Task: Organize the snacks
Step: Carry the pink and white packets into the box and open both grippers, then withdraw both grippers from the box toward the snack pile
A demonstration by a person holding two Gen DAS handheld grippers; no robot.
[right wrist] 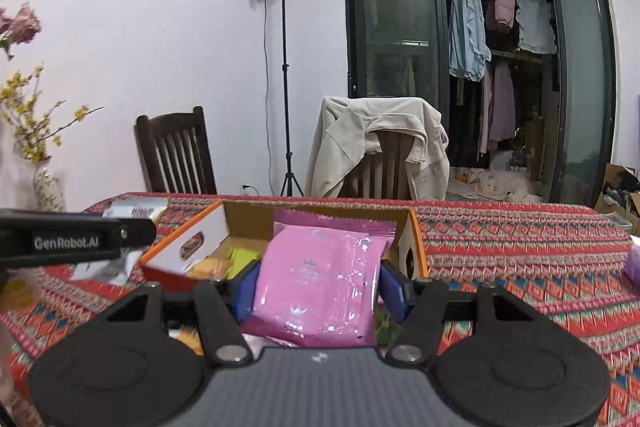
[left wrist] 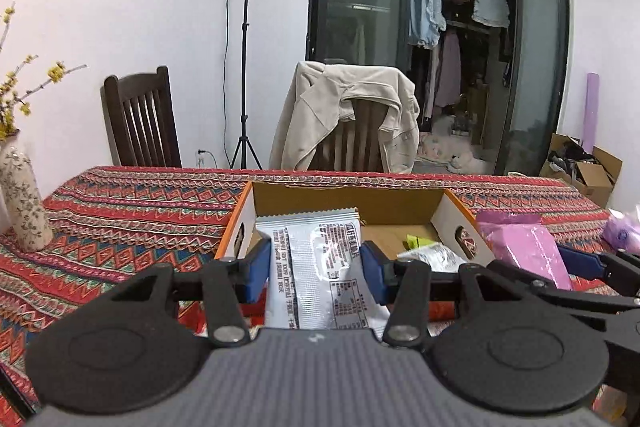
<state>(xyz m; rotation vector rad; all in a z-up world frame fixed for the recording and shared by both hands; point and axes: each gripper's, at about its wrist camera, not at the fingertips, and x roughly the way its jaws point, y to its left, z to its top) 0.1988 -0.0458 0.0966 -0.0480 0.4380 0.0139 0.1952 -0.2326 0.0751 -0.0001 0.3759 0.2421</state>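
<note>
Left hand-held gripper (left wrist: 316, 267) was clamped on a silver snack packet (left wrist: 320, 267), raised at the near edge of the cardboard box (left wrist: 348, 199). Right hand-held gripper (right wrist: 318, 287), at the left one's 3 o'clock, gripped a pink snack packet (right wrist: 320, 279) before the same box. Box sat on the patterned tabletop (left wrist: 120, 211); a green packet (left wrist: 418, 239) lay inside. Vase (left wrist: 22, 203) at 9 o'clock.

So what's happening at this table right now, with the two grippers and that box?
A person is sorting snacks with a handheld gripper in each hand. The left gripper is clamped on a silver snack packet, and the right gripper on a pink snack packet. Both packets are held up in front of an open cardboard box on the patterned tablecloth. The box already holds a few other packets, including a yellow-green one. Neither held packet is inside yet.
</note>
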